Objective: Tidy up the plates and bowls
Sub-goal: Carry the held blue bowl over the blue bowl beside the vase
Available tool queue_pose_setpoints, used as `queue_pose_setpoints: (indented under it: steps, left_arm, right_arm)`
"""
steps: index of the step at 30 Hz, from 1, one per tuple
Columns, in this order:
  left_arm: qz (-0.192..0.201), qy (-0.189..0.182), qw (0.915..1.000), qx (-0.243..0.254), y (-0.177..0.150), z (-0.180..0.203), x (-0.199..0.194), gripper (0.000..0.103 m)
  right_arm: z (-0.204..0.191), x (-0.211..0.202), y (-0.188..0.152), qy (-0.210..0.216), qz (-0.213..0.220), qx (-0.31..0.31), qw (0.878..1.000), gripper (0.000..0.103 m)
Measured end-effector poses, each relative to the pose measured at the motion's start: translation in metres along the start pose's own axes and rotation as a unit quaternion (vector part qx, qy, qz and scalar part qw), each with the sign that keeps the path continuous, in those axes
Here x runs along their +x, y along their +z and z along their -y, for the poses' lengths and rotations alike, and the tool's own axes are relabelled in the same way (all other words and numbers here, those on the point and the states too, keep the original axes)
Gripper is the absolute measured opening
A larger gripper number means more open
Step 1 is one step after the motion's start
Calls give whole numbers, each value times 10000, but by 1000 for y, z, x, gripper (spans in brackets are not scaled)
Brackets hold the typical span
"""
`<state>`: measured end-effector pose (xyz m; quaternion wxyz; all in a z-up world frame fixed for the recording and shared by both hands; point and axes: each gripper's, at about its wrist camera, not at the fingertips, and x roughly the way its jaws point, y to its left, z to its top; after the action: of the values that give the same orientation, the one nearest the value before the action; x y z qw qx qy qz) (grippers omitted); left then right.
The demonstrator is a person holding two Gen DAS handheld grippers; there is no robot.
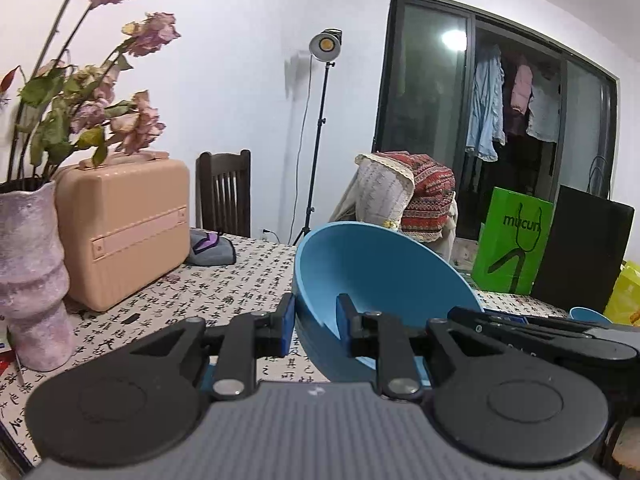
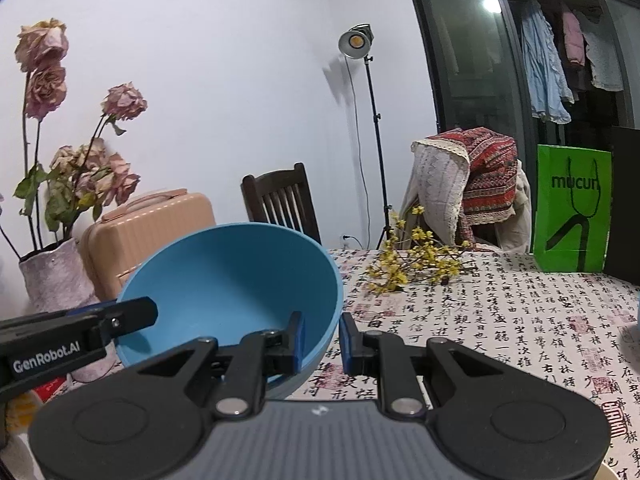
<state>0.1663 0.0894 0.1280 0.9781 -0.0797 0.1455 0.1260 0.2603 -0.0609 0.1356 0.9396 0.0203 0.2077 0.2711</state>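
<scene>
Both claws — left, right — seemingly pinch the tilted bowl's rim.

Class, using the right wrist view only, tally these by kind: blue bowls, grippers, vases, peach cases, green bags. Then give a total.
Blue bowl: 1
Grippers (left gripper, right gripper): 2
Vase: 1
Peach case: 1
Green bag: 1
Total: 6

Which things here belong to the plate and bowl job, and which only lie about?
Job: blue bowl, left gripper, right gripper, small blue bowl.
Lying about: vase, pink case, yellow flowers, green bag.
</scene>
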Motion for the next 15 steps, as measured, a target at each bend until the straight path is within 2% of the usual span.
queue_pose_setpoints:
  steps: [15]
  left_arm:
    - [52, 199, 9996, -175, -1, -31, -12, 22]
  right_arm:
    - [-34, 8, -2, 203, -69, -155, 9996, 18]
